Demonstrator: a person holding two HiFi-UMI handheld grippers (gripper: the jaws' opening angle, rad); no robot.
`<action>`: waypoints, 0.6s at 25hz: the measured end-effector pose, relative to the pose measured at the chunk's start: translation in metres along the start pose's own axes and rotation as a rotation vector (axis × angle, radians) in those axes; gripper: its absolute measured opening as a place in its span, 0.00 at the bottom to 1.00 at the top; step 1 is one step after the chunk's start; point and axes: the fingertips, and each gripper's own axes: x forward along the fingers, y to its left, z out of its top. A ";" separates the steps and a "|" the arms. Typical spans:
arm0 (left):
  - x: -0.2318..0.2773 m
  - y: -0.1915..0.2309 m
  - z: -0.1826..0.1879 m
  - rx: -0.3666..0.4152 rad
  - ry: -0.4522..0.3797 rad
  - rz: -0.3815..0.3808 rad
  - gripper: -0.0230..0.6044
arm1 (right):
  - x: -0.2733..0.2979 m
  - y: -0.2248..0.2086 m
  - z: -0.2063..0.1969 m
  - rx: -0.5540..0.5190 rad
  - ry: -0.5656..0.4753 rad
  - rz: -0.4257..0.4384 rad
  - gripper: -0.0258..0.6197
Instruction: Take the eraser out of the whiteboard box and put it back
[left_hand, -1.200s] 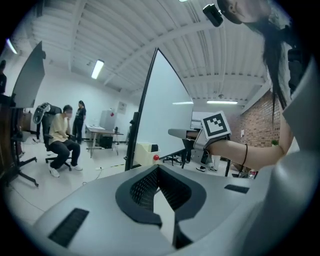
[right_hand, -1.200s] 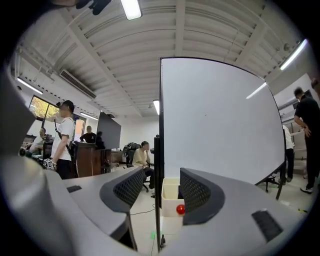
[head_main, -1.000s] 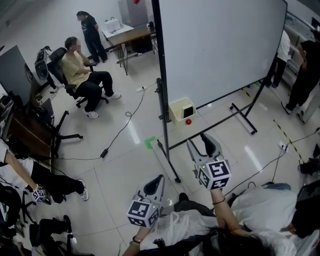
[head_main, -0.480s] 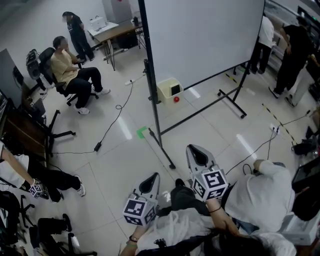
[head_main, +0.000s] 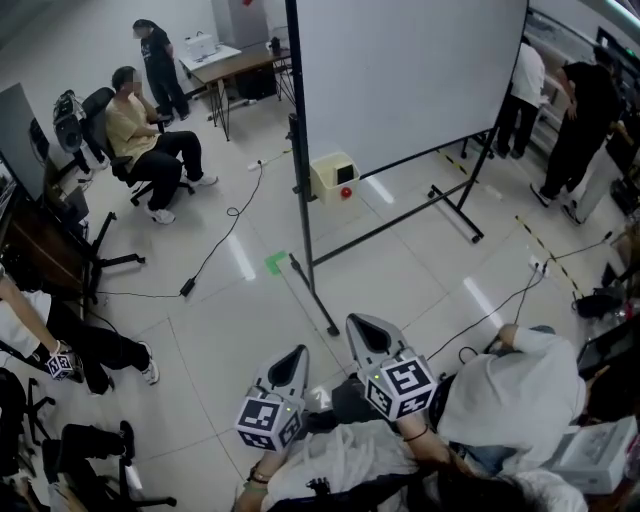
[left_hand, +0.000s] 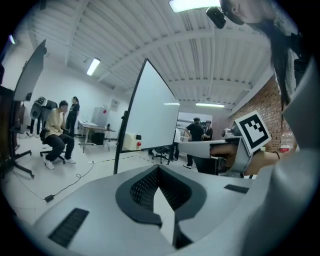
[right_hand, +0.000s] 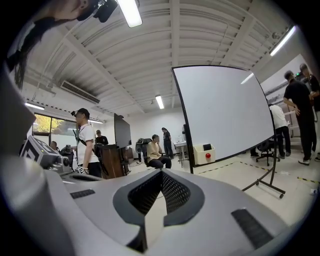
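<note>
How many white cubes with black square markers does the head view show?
3. First cube on the left hand-held gripper, bottom centre; second cube on the right hand-held gripper beside it; third cube with a person at the left edge. Others may be hidden behind people.

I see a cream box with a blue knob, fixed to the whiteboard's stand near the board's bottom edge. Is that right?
Not quite: the knob on the cream box is red, not blue, as the head view shows. The box does sit on the whiteboard stand, near the board's bottom edge.
</note>
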 end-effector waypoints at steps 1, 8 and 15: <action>0.001 -0.003 0.002 0.006 -0.003 -0.007 0.02 | -0.003 0.002 -0.005 0.019 0.020 0.009 0.04; 0.010 -0.014 0.020 0.013 -0.051 0.011 0.02 | -0.022 -0.005 -0.016 0.070 0.078 -0.008 0.04; 0.027 -0.030 0.016 0.019 -0.034 -0.041 0.02 | -0.030 -0.022 -0.029 0.109 0.103 -0.034 0.04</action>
